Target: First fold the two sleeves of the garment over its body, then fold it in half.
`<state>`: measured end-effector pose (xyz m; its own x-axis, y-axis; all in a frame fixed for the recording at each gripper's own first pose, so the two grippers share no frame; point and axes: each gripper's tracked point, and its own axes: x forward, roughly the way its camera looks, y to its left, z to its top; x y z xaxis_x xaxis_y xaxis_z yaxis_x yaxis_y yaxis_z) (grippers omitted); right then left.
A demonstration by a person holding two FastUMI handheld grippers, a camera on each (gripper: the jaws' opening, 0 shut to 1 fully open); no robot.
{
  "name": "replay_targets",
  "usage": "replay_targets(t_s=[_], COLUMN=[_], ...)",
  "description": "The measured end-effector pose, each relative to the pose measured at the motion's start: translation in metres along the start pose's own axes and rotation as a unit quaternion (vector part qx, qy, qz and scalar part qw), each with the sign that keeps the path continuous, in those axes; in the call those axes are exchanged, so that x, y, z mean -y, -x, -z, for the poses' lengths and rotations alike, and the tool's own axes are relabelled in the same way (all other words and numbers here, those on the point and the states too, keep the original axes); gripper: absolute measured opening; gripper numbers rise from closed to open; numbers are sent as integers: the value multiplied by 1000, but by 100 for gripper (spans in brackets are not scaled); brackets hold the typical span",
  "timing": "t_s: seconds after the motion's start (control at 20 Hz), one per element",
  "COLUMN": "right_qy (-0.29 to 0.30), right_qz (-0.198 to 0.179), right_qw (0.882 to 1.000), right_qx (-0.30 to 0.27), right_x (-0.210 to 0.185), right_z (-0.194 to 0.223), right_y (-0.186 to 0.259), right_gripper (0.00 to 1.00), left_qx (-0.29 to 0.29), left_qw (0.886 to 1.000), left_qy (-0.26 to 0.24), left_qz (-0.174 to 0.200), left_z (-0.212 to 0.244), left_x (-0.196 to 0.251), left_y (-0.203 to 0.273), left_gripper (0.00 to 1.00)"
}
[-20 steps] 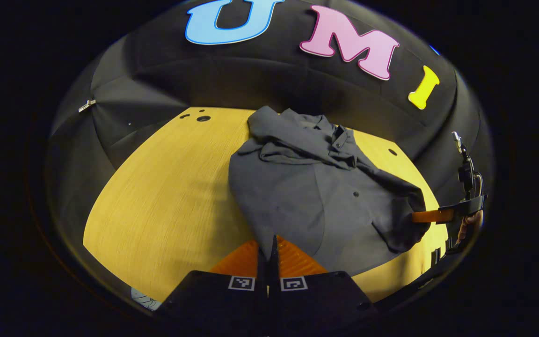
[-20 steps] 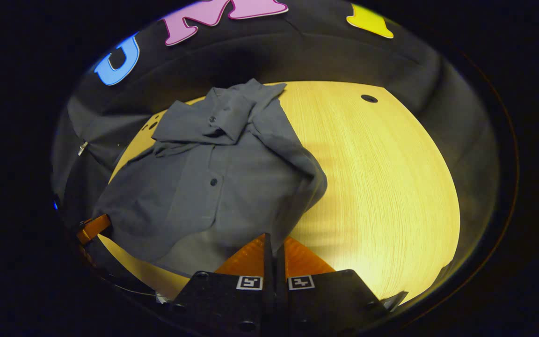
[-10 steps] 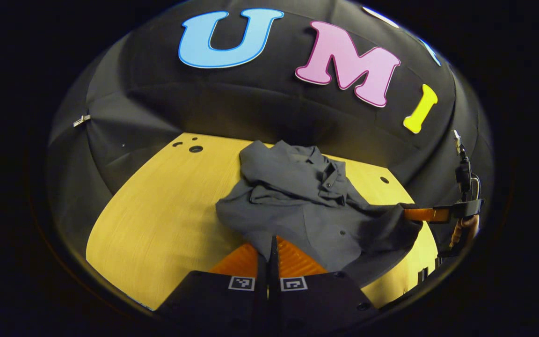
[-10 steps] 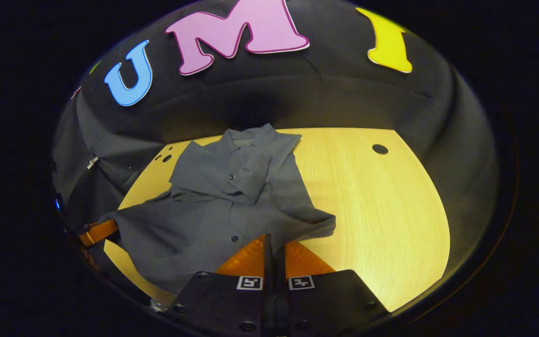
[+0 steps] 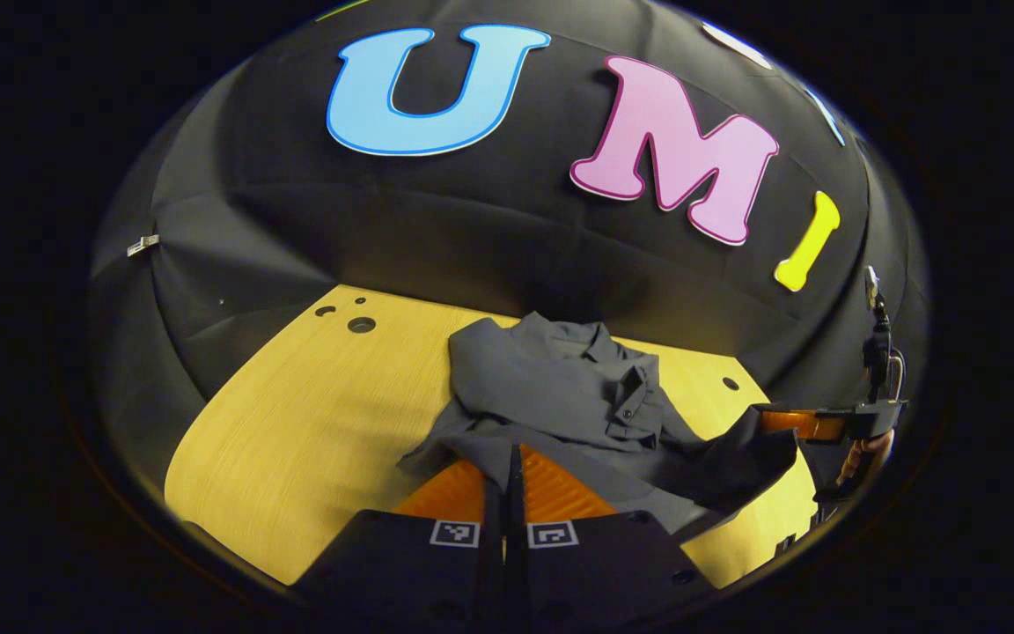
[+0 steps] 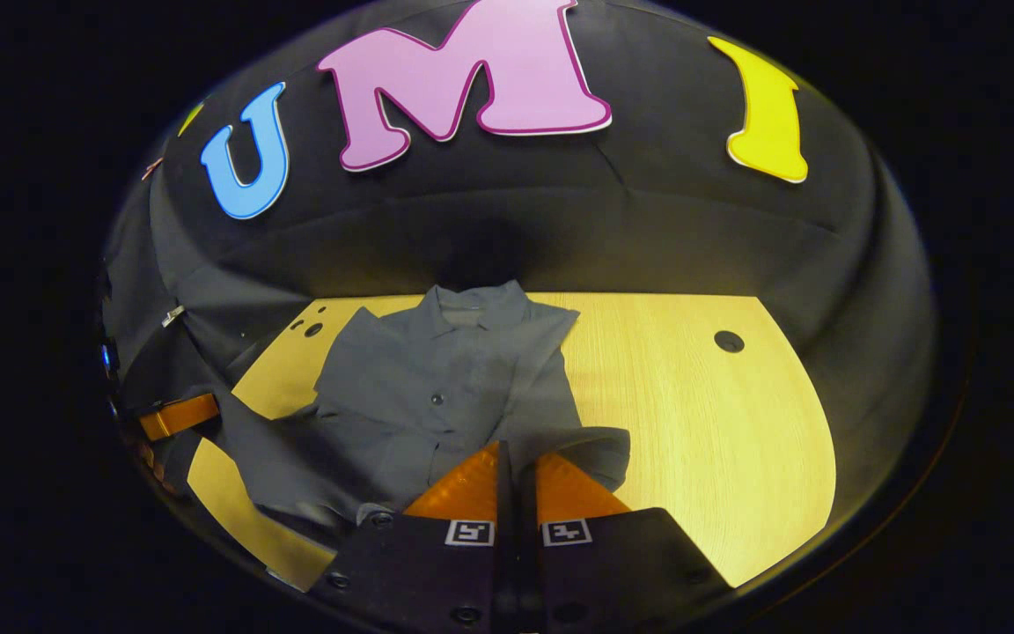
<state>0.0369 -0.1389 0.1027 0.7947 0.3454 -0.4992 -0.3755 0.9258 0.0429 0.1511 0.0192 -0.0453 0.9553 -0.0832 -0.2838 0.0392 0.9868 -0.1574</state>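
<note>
Fabric of the grey shirt (image 5: 560, 396) sits pinched at the tips of our left hand-held gripper (image 5: 507, 462), its fingers pressed together on the near hem. In the right gripper view we see the right hand-held gripper (image 6: 511, 462) likewise closed on a hem corner, and the shirt's near edge is raised off the wooden bench (image 6: 709, 423). Beyond, both sleeves lie folded over the body. Farther back the collar (image 6: 472, 308) rests flat near the bench's far edge, by the black cloth wall (image 6: 560, 220).
</note>
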Motion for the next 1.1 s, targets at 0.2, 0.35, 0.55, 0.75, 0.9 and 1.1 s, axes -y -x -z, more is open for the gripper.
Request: replay_targets(t_s=[0.2,0.35,0.55,0.75,0.9,1.1], right_qy=[1,-2,-11,0,-16,-32], right_qz=[16,23,29,35,40,50], right_qw=[999,998,997,994,993,992], right_qx=[30,52,77,99,107,110], right_x=[11,16,22,28,34,45], right_z=[-33,-60,-92,-117,-128,-133], right_y=[-22,-40,-69,-101,-129,-166], right_gripper=[5,5,5,5,5,5], left_qx=[21,36,52,60,66,51], left_qw=[1000,999,999,998,998,999], left_qy=[-14,-21,1,8,4,-4], left_qz=[7,6,0,-1,-4,-7], left_z=[-33,-61,-91,-108,-120,-111], left_x=[2,-2,-10,-22,-35,-42], left_y=[-29,-55,-95,-139,-174,-219], left_gripper=[5,6,5,5,5,5])
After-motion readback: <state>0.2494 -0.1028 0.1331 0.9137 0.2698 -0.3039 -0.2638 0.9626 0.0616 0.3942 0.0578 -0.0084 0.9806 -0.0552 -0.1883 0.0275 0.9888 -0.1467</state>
